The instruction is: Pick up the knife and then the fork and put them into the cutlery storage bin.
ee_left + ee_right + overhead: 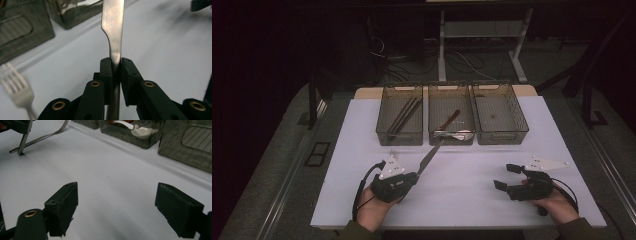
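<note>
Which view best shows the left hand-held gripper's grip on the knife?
The left gripper view: the knife stands clamped between the left hand-held gripper pads, blade forward. The high view shows it small, pointing toward the bins. The right gripper view catches its handle end.

White rectangular table top (pixel 462 195): three smoky translucent plastic bins (pixel 451 121) along far edge; silver metal fork (pixel 17 87) lying near bins.

knife (pixel 113 30) tip cut off; fork (pixel 17 86) blurred
</note>
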`<action>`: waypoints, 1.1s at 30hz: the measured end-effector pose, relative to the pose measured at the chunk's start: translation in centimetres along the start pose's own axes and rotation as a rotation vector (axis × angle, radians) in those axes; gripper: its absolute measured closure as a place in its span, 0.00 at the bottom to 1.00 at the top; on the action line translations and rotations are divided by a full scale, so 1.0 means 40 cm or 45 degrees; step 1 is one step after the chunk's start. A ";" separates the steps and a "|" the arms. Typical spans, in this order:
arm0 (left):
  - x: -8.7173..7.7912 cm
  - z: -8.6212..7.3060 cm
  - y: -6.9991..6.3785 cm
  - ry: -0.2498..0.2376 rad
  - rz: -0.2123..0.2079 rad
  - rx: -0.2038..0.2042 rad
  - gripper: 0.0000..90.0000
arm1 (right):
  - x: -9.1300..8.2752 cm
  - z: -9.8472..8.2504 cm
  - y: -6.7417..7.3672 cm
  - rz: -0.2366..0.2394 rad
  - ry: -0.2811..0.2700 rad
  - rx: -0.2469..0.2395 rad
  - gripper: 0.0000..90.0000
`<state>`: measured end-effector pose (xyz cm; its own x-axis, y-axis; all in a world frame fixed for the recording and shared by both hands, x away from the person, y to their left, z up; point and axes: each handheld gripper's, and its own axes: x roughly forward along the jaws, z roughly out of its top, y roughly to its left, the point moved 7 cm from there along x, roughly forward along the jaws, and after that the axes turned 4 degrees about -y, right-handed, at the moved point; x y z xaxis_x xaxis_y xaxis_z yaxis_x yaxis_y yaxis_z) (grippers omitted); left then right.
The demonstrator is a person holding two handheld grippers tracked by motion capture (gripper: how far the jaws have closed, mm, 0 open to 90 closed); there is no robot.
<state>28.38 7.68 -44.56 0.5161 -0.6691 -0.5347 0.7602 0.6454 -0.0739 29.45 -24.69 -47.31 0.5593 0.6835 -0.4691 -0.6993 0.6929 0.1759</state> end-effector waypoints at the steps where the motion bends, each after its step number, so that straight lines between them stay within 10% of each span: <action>1: -0.001 0.007 -0.003 -0.017 -0.005 -0.003 0.88 | -0.002 0.004 0.000 0.003 -0.001 0.007 0.20; 14: 0.039 0.101 -0.028 -0.134 -0.055 0.019 0.88 | -0.002 0.099 0.016 0.068 -0.101 0.095 0.17; 33: 0.217 0.226 -0.096 -0.232 -0.123 0.068 0.88 | 0.095 0.252 0.062 0.198 -0.216 0.148 0.60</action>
<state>33.51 -3.92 -41.32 0.4992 -0.7855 -0.3659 0.8268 0.5581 -0.0703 34.34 -18.07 -39.94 0.5224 0.8058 -0.2787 -0.7323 0.5915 0.3375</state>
